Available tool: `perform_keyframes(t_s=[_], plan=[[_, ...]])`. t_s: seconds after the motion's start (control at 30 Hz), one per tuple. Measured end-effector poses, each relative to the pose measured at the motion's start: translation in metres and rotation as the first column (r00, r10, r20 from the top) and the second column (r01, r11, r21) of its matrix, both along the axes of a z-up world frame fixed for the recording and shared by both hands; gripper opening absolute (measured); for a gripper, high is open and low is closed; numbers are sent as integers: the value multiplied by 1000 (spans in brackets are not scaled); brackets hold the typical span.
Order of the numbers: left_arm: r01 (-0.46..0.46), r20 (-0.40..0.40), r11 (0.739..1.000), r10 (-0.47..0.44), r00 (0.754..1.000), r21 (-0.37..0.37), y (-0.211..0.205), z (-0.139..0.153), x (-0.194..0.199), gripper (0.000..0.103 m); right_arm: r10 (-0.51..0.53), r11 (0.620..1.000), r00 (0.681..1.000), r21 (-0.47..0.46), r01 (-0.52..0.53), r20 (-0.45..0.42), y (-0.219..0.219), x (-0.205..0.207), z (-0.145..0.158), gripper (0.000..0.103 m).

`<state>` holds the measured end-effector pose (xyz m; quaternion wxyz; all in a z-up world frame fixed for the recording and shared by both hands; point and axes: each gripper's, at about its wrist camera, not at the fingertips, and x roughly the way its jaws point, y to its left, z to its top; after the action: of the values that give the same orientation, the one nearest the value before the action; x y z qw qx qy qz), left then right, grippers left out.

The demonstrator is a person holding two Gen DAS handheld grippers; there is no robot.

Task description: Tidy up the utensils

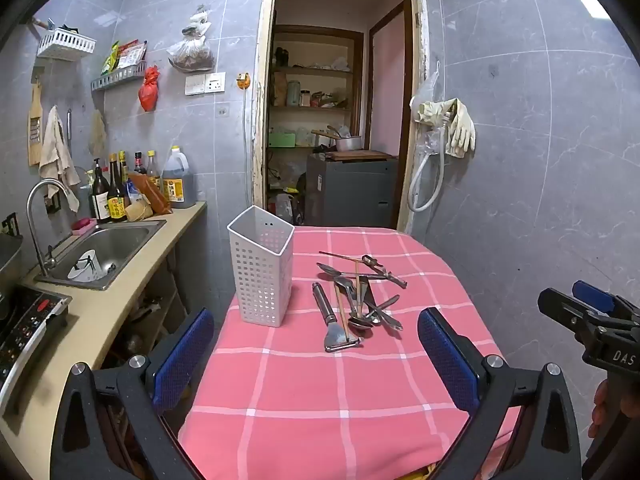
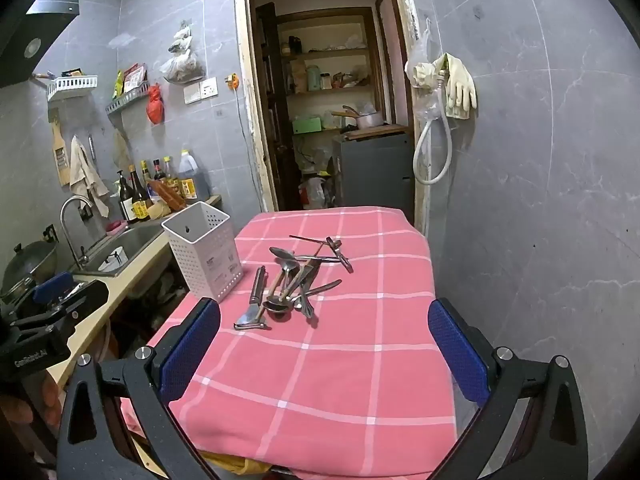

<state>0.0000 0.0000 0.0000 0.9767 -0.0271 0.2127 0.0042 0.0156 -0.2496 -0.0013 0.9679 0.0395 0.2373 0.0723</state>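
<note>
A pile of metal utensils (image 1: 360, 300) lies on the pink checked tablecloth (image 1: 320, 392): spoons, wooden chopsticks, a peeler (image 1: 334, 326) and other pieces. It also shows in the right wrist view (image 2: 296, 280). A white perforated utensil holder (image 1: 262, 266) stands upright and empty-looking at the table's left edge, left of the pile; the right wrist view shows it too (image 2: 204, 252). My left gripper (image 1: 316, 344) is open and empty, well short of the pile. My right gripper (image 2: 324, 340) is open and empty, also short of the pile (image 2: 296, 280).
A counter with a steel sink (image 1: 104, 248), faucet, bottles (image 1: 120, 188) and an induction cooker (image 1: 24, 320) runs along the left. A doorway (image 1: 336, 120) to a pantry is behind the table. The grey tiled wall (image 1: 540, 160) is close on the right.
</note>
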Motion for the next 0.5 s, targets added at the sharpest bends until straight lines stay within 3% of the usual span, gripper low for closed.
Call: perform_keyframes(t_s=[0.5], plan=[[2, -4, 1000, -2, 1000, -7, -8, -3, 2, 102, -1, 1000, 1000, -6, 1, 1, 1, 1, 0, 102]])
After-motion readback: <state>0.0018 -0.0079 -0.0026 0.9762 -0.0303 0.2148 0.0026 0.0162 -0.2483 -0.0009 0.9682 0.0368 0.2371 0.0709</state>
